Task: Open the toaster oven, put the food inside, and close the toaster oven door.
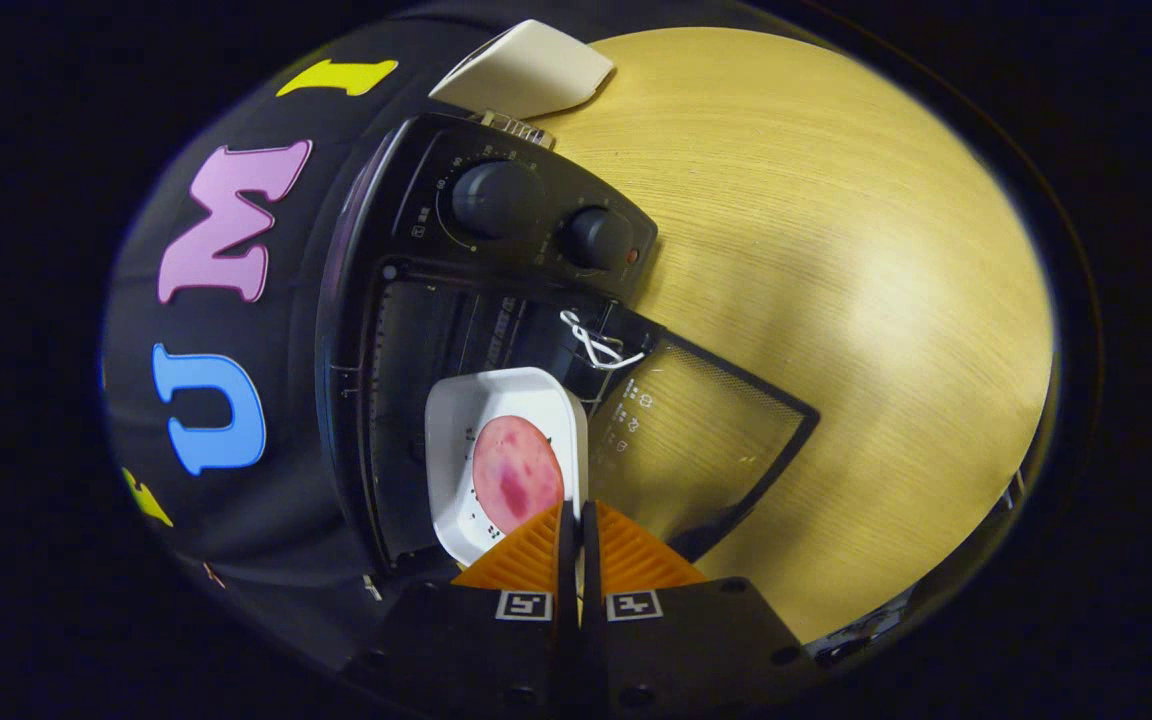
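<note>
While the toaster oven (456, 330) sat on the wooden counter (836, 250) with its glass door (706, 440) swung wide open, the claw (577, 520) pinched the edge of a white dish (496, 400). Its two fingers were squeezed nearly together on the rim. A round pink slice of food (516, 472) lay in the dish (just ahead of the fingertips). The dish was partway inside the oven's mouth. Two dark knobs (496, 198) sat on the oven's front.
</note>
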